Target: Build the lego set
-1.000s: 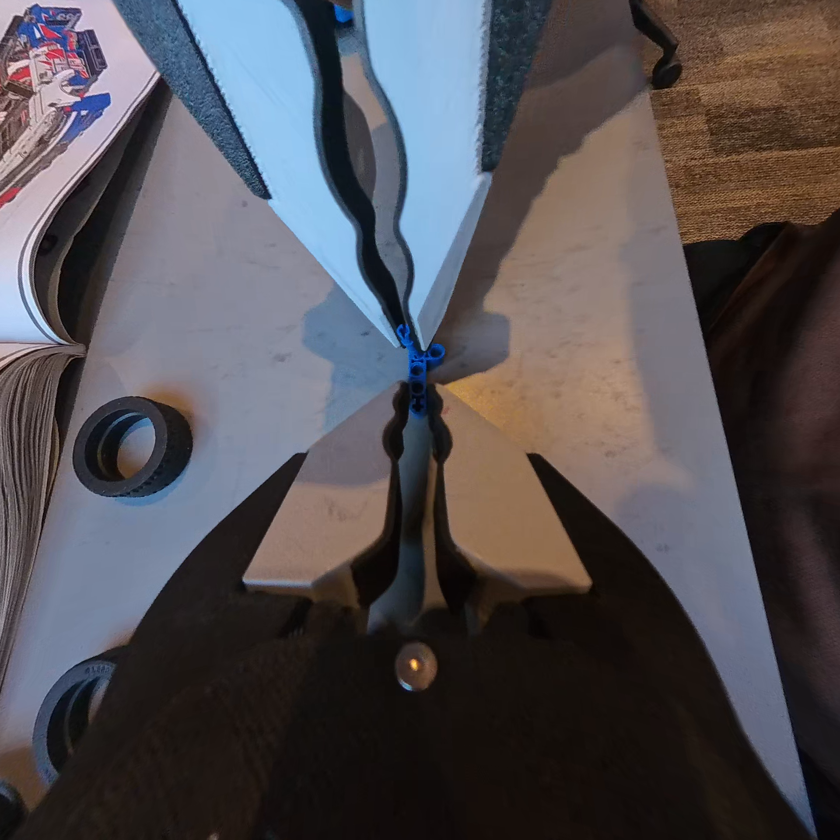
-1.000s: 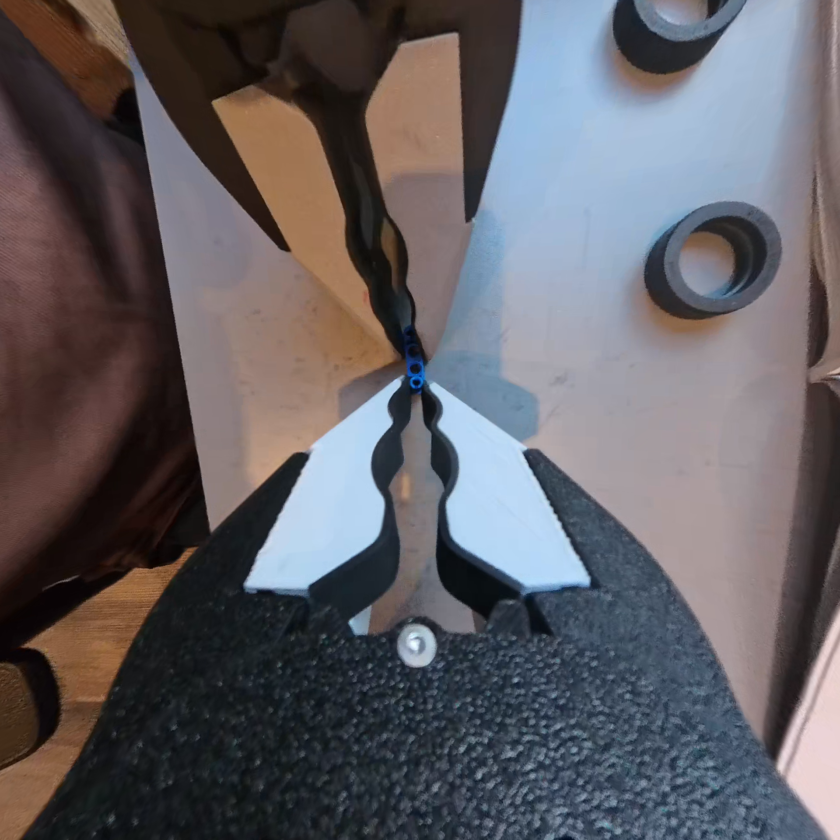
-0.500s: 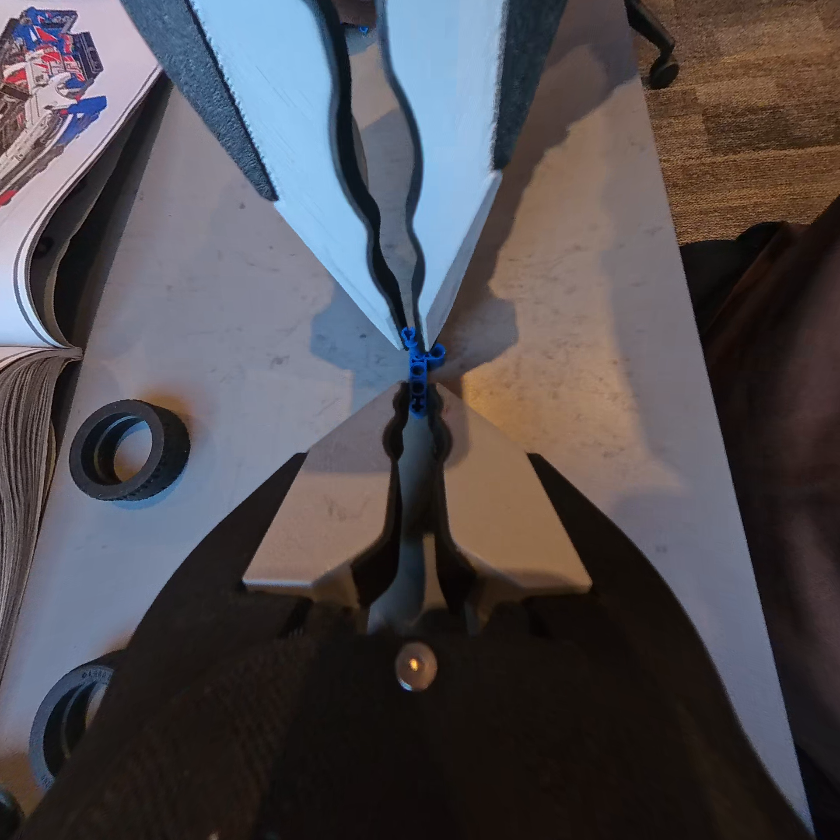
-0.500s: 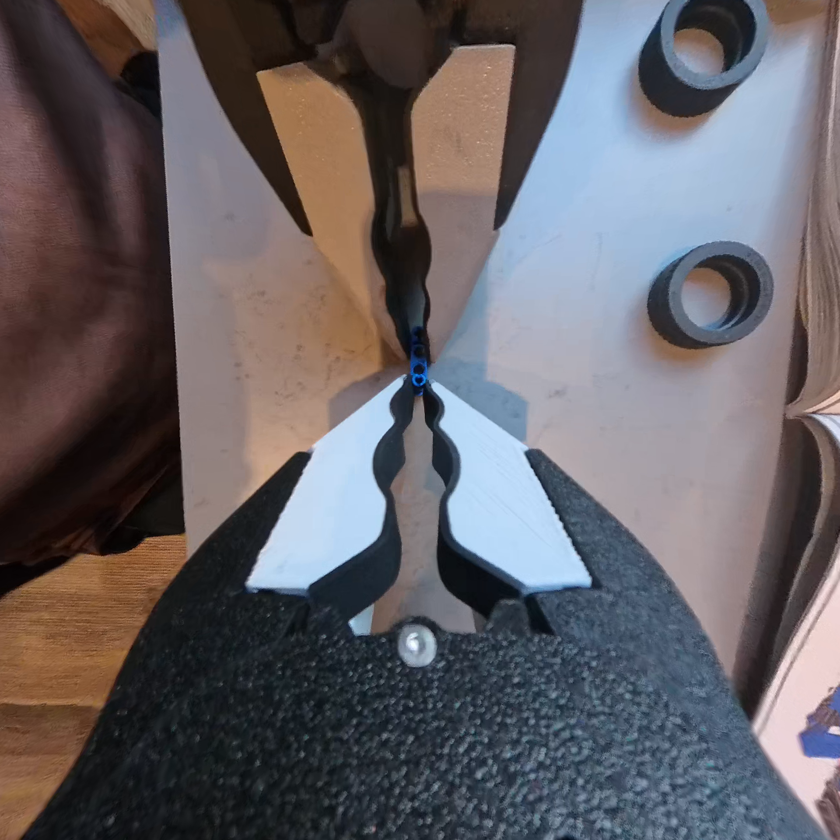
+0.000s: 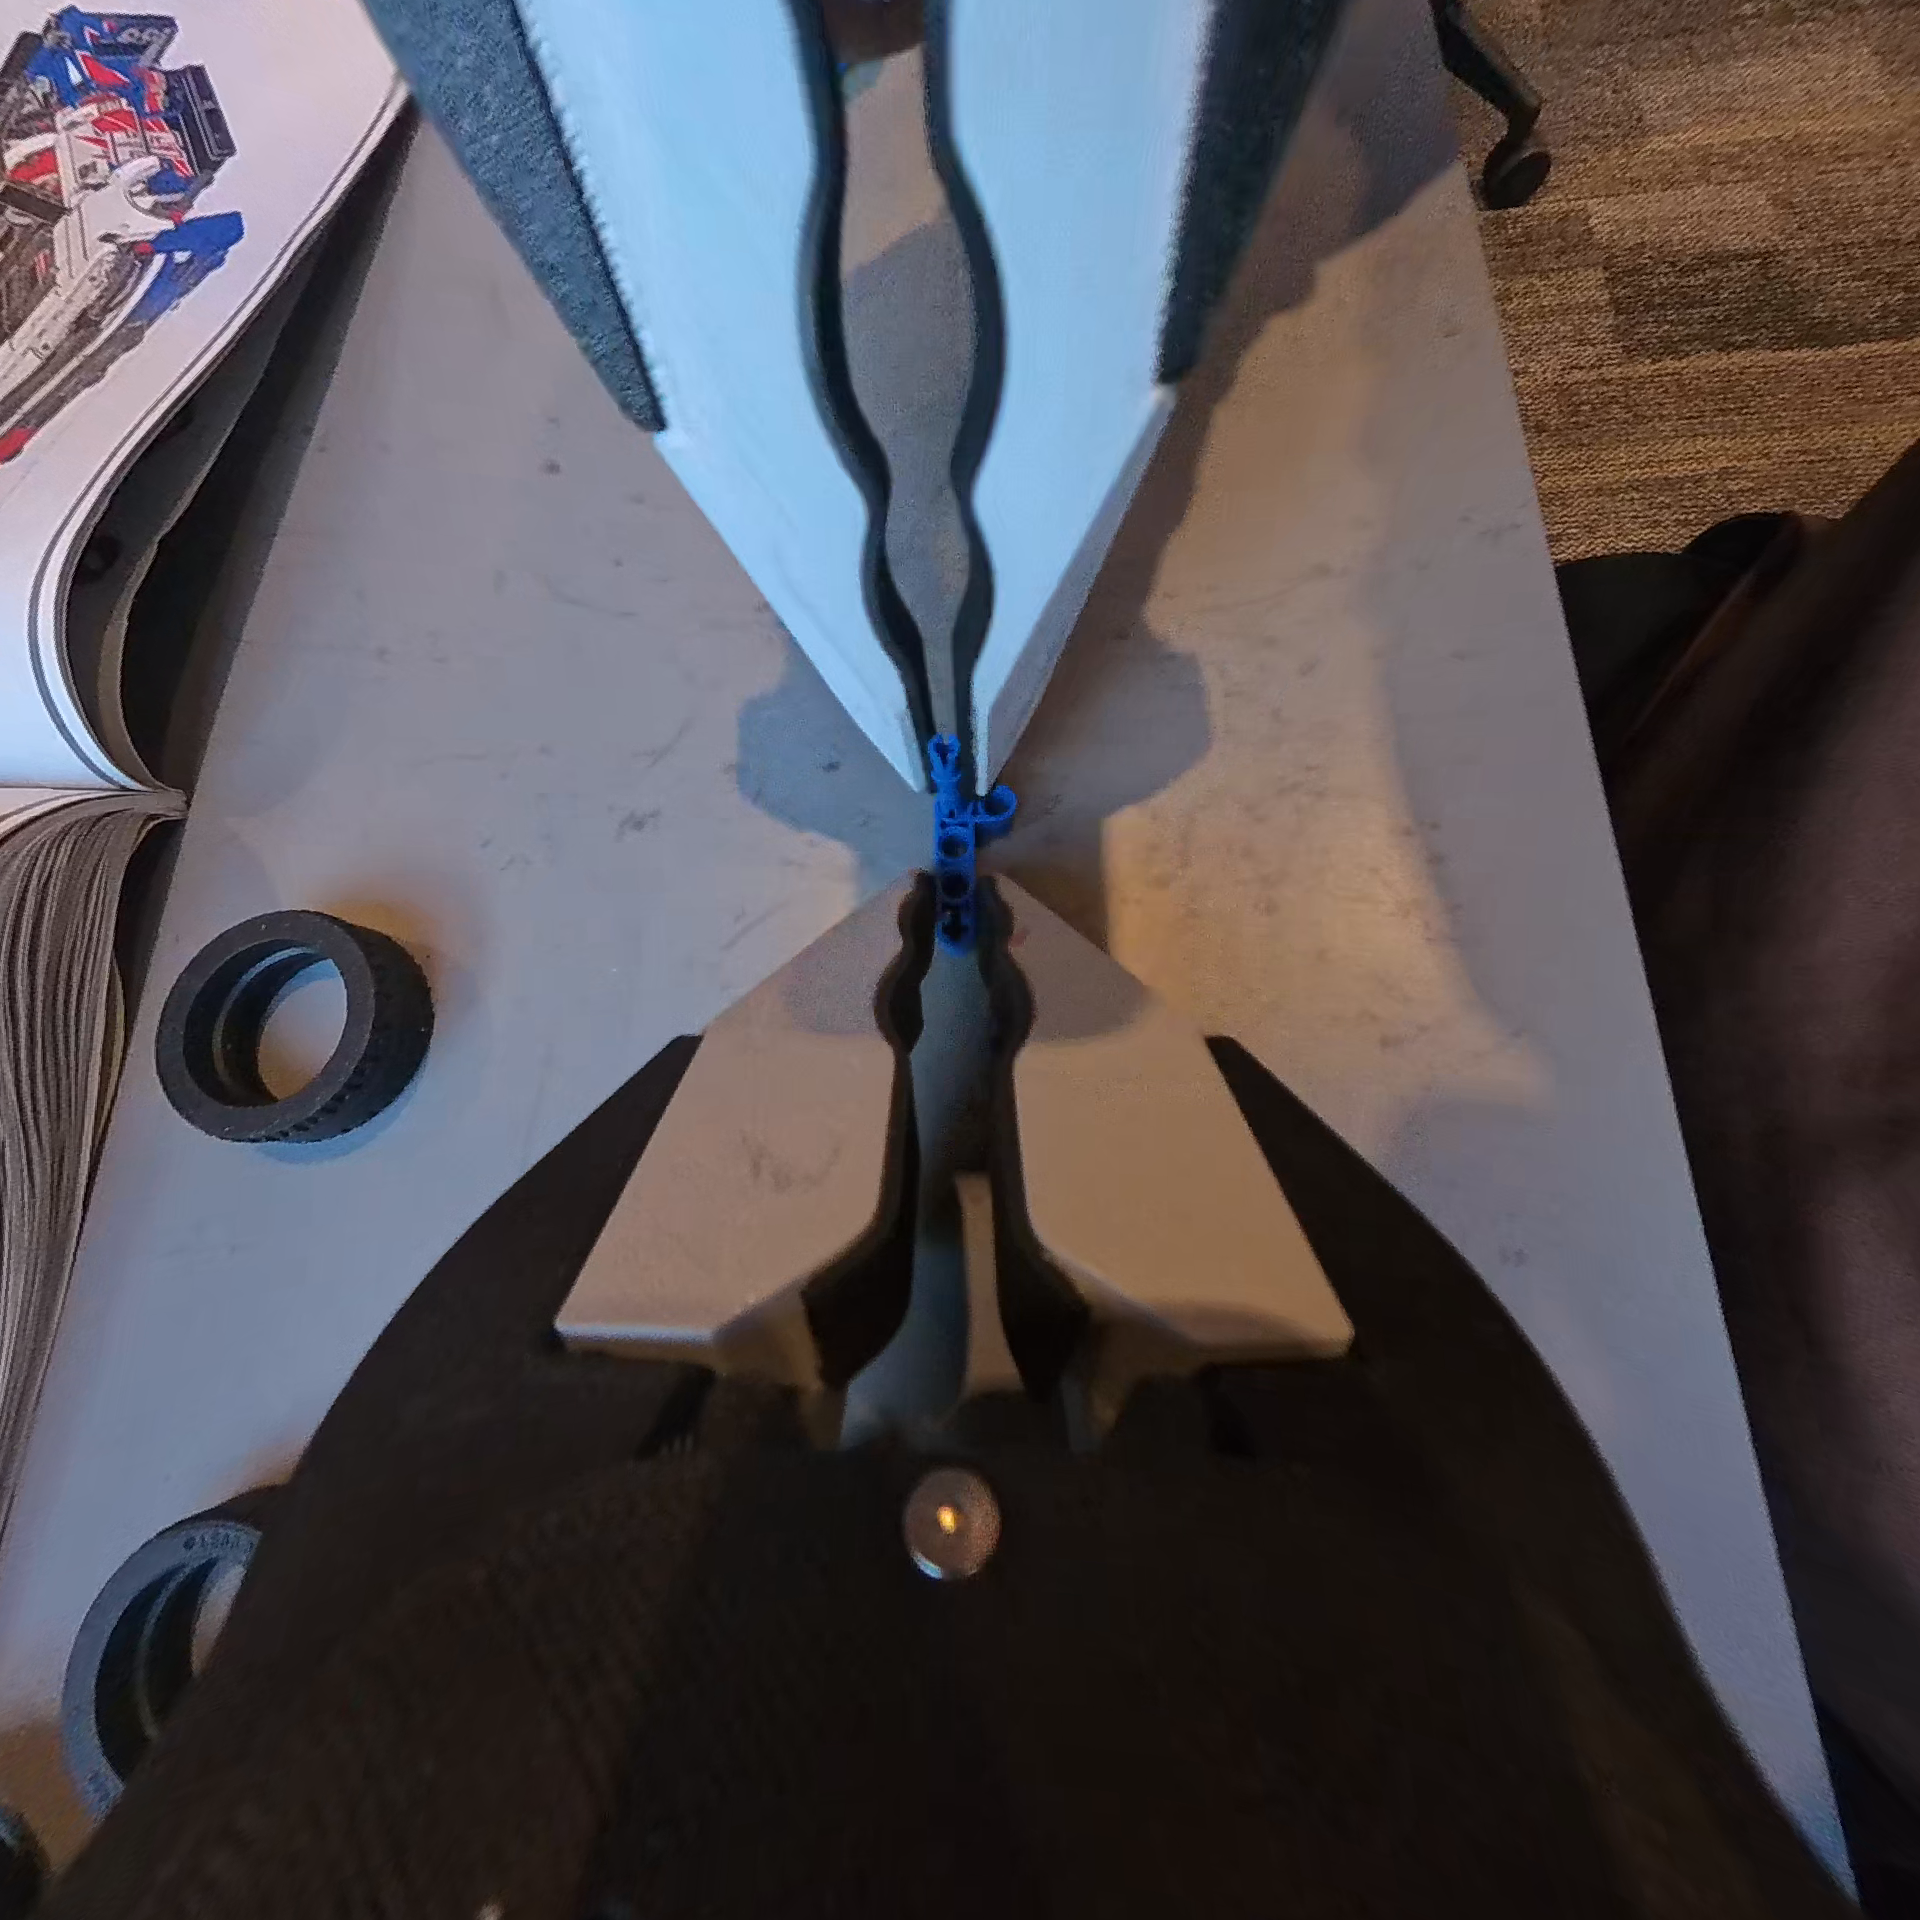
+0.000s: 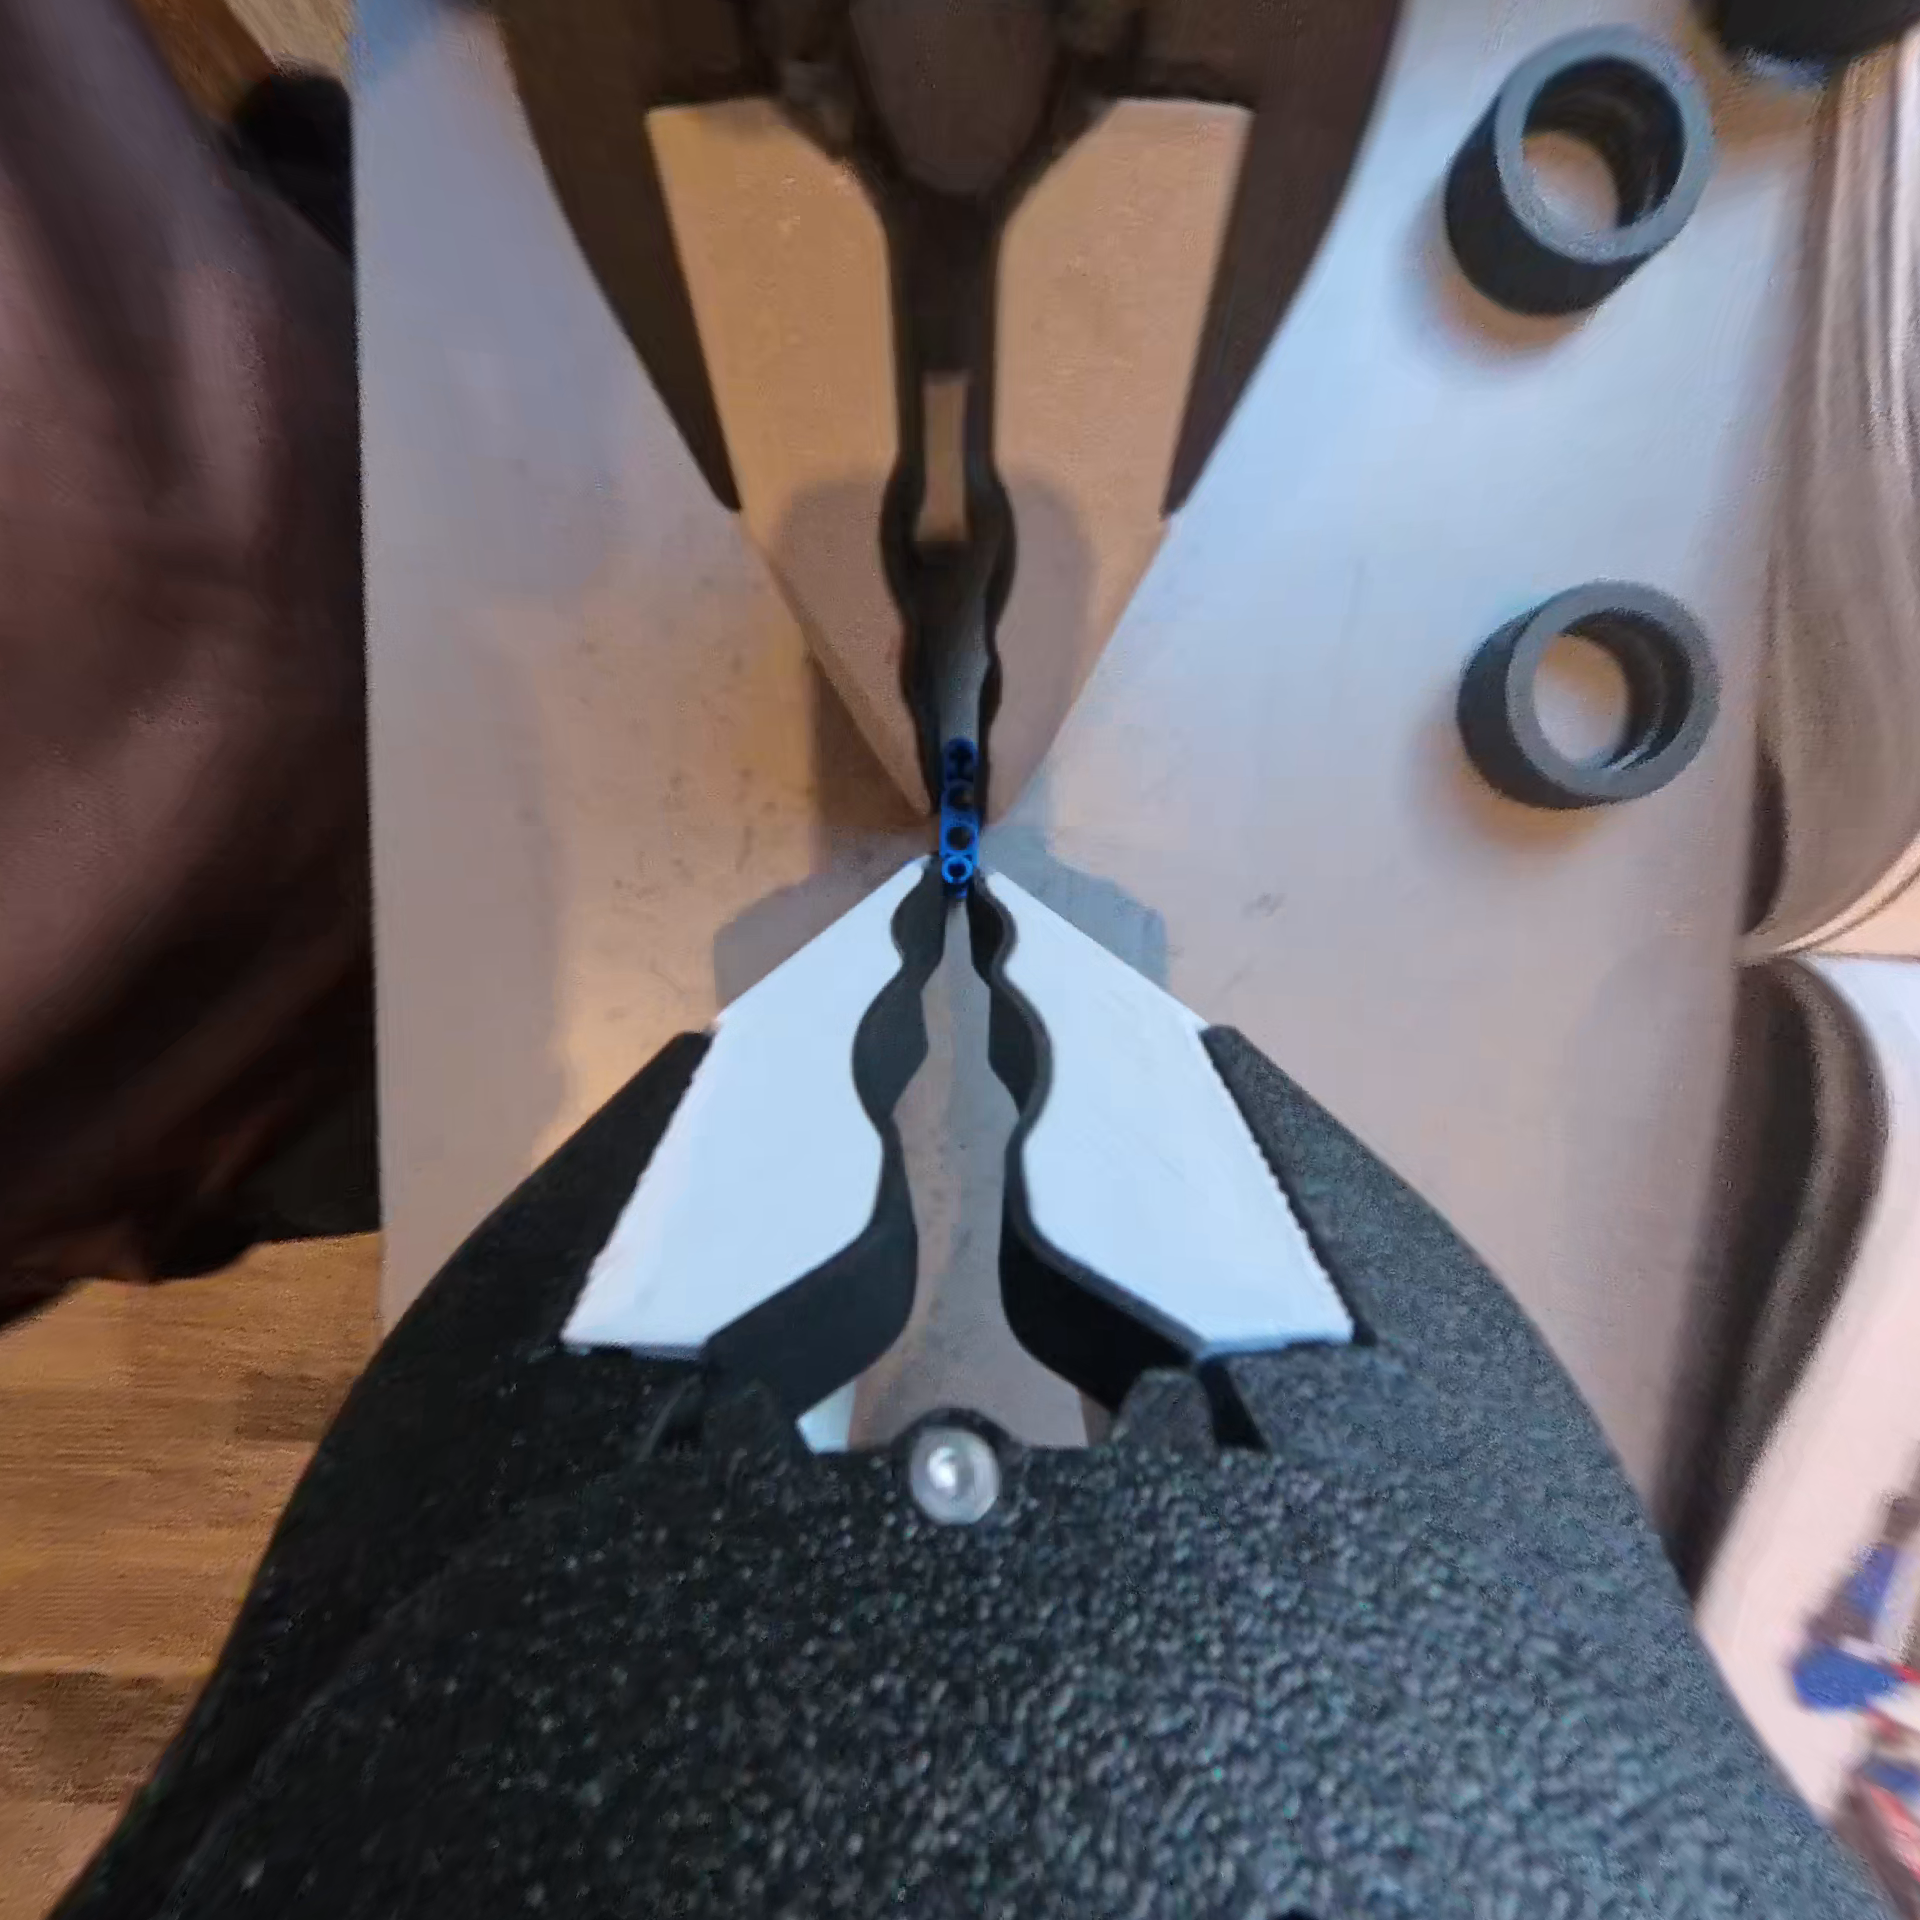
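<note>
A small blue Lego beam with holes hangs between both grippers above the white table. My left gripper is shut on its near end. My right gripper comes in from the top of the left wrist view, tip to tip with the left, and is shut on a small blue connector piece joined to the beam's far end. In the right wrist view the beam runs from my right gripper to the left gripper opposite.
Black rubber tyres lie on the table: one and another at the left of the left wrist view, two at the right of the right wrist view. An open instruction booklet lies at the table's left. Carpet lies beyond the edge. Only a small space, under 4 cm, lies between the two pairs of fingers.
Both grippers keep hold of the blue piece. The right gripper has swung round to line up straight opposite the left one; the tyres and booklet have shifted in the right wrist view.
</note>
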Available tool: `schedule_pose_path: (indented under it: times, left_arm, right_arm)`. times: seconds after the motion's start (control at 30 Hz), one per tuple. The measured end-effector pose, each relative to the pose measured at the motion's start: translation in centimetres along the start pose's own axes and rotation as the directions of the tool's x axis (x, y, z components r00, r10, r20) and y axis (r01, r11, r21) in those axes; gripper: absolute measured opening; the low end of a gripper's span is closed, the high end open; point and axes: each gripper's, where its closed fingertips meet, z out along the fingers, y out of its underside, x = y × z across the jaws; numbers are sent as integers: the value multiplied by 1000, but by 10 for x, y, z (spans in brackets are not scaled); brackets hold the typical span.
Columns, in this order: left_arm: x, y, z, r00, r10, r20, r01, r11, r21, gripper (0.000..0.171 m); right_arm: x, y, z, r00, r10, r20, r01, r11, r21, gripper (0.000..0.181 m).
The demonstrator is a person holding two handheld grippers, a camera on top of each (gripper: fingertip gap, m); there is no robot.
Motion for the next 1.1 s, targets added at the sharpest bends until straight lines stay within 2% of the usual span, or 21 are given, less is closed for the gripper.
schedule_pose_path:
  times: [0.2, 0.4, 0.47, 0.53, 0.6, 0.63, 0.7, 0.8, 0.97, 1.1]
  left_arm:
    - [0, 0, 0, 1000, -5, -3, 5, 1000, 0, 4]
    - [0, 0, 0, 1000, -6, -6, 6, 1000, 1, 4]
    - [0, 0, 0, 1000, -7, -7, 7, 1000, 1, 4]
    - [-1, 0, 0, 1000, -12, -1, 12, 1000, 2, 5]
    - [-1, 0, 0, 1000, -12, 0, 12, 1000, 1, 4]
    - [-1, 0, 0, 1000, -11, 1, 11, 1000, 1, 4]
    - [-1, 0, 0, 1000, -12, 0, 12, 1000, 0, 5]
    - [-1, 0, 0, 1000, -8, 4, 8, 1000, 1, 5]
    - [-1, 0, 1, 1000, -8, 10, 8, 1000, 1, 4]
    - [-3, 0, 0, 999, 0, 34, 0, 1000, -3, 4]
  right_arm:
    - [0, -2, 0, 985, 140, 102, -148, 986, 80, 4]
    - [0, 0, 0, 926, 306, 221, -339, 932, 128, 4]
    - [1, 0, 0, 959, 238, 152, -256, 961, 109, 4]
    - [0, 2, 3, 995, 98, 34, -99, 995, 30, 4]
    - [1, 5, 5, 996, -62, -64, 59, 997, -49, 4]
    - [1, 4, 5, 993, -90, -77, 85, 994, -66, 4]
    - [1, 4, 5, 996, -73, -55, 70, 996, -52, 4]
    - [1, 4, 6, 996, 82, 40, -83, 996, 23, 5]
    - [2, -2, -2, 989, 141, 46, -145, 982, 121, 6]
    - [5, -5, -7, 984, 174, 29, -176, 974, 141, 24]
